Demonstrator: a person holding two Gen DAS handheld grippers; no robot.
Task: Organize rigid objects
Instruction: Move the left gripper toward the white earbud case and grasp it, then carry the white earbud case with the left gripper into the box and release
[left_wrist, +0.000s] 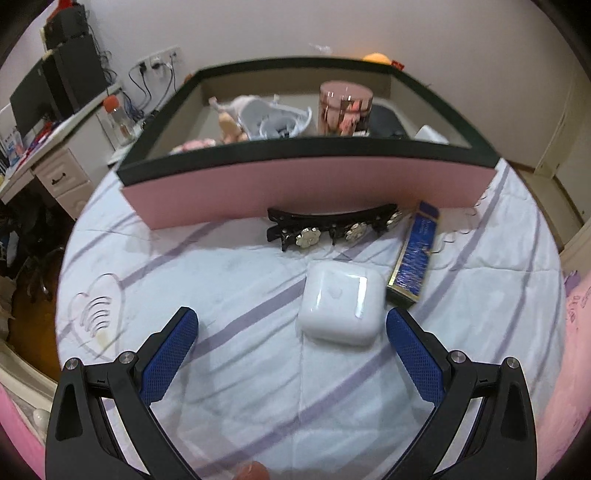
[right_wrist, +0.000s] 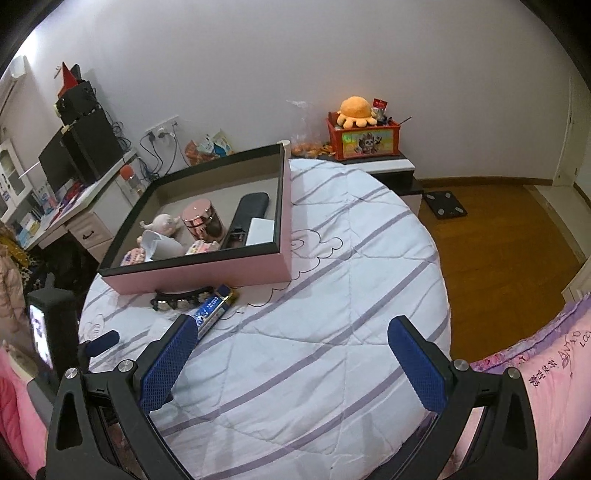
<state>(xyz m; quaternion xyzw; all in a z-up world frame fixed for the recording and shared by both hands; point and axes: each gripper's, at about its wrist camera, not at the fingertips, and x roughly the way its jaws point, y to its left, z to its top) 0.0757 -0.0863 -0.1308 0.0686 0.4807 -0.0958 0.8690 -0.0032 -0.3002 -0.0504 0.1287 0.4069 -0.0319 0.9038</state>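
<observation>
A white earbud case (left_wrist: 340, 303) lies on the striped bed sheet just ahead of my open left gripper (left_wrist: 291, 321), between its blue fingers. Behind it lie a black hair clip with flower studs (left_wrist: 332, 226) and a blue and gold box (left_wrist: 416, 252). A pink box with a black rim (left_wrist: 295, 192) stands behind them and holds a rose-gold jar (left_wrist: 345, 108), toys and a black case. My right gripper (right_wrist: 293, 332) is open and empty above bare sheet; the pink box (right_wrist: 199, 273), the clip (right_wrist: 183, 298) and the blue box (right_wrist: 212, 312) lie to its left.
A desk with a monitor and speakers (right_wrist: 74, 158) stands at the left. A bedside stand with a red box and an orange plush (right_wrist: 364, 136) is at the back. Wooden floor (right_wrist: 498, 236) lies to the right of the bed. A pink quilt (right_wrist: 546, 369) is at the right.
</observation>
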